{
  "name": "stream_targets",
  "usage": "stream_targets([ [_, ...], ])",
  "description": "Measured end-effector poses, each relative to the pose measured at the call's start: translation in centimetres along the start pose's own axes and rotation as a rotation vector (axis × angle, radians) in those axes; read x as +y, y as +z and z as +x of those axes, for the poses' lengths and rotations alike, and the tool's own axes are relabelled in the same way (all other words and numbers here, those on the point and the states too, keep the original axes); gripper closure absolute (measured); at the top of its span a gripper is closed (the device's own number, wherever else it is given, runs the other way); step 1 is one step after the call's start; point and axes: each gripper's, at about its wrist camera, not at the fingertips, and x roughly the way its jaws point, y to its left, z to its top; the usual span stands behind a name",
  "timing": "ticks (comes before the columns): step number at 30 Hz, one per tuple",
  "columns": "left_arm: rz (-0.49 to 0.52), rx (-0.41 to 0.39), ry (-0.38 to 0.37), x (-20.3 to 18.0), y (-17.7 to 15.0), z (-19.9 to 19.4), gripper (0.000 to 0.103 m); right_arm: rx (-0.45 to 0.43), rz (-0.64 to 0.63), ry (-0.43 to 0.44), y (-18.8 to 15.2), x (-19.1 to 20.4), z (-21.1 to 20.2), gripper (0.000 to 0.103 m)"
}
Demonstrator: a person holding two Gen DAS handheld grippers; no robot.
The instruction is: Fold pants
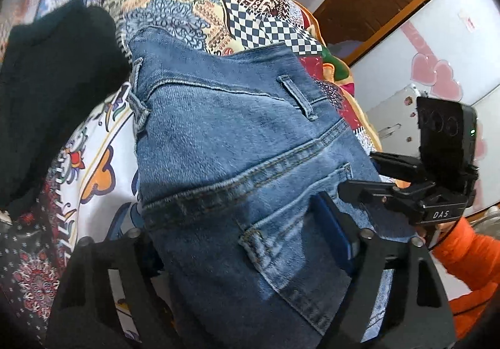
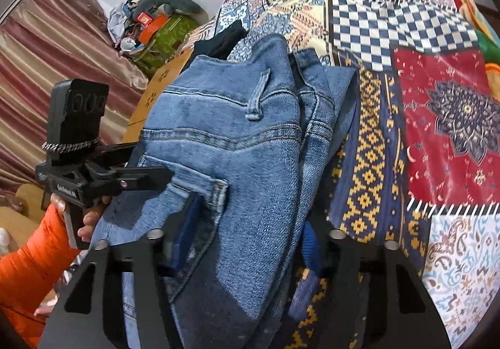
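Pants (image 1: 234,145) of faded blue denim, folded lengthwise into a thick bundle, lying seat-up on a patchwork-printed cloth cover (image 1: 187,5) with checks, florals and red panels. Waistband and belt loop toward the far side of the cover, back pocket toward the cameras. In the right wrist view, same pants (image 2: 234,145) with a second denim layer showing along the right side, resting on the cover (image 2: 437,130).

Left gripper (image 1: 231,224) pointing down at the pocket area, jaws set wide, denim filling the whole gap between them. Blue pad (image 1: 331,224) lying against the cloth on one side; the other pad mostly hidden at the bundle's edge. Cannot tell whether the cloth is actually pinched. Seen from the other camera, left gripper (image 2: 153,159) straddling the pants' side edge, held by a hand (image 2: 87,217) in an orange sleeve (image 2: 28,270).

Right gripper (image 2: 250,224) about half closed around a ridge of denim, one blue pad (image 2: 184,224) pressed beside the pocket, the other at the bundle's opposite edge, both touching cloth. From the left camera, right gripper (image 1: 365,174) at the pants' side edge, orange sleeve (image 1: 468,270) behind it.

Black garment (image 1: 56,83) on the cover just beside the waistband, partly tucked behind it in the other view (image 2: 228,36). Striped curtain (image 2: 47,52) beyond the cover; pink heart shapes (image 1: 437,77) on a pale panel.
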Motion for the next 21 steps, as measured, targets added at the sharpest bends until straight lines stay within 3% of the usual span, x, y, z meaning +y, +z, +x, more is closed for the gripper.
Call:
stream_targets([
  [3, -0.018, -0.01, 0.008, -0.3, -0.2, -0.8, 0.035, -0.023, -0.034, -0.025, -0.1, 0.7, -0.7, 0.066],
  [8, 0.019, -0.042, 0.056, -1.9, -1.2, -2.8, 0.046, -0.052, -0.092, -0.04, -0.3, 2.5, -2.2, 0.075],
  [14, 0.063, -0.167, 0.117, -3.3, -2.1, -7.1, 0.054, -0.101, -0.157, -0.04, 0.4, 5.4, -3.6, 0.077],
  [21, 0.048, -0.303, 0.186, -2.0, -1.9, -12.5, 0.055, -0.17, -0.254, -0.019, 3.3, 9.7, -3.9, 0.078],
])
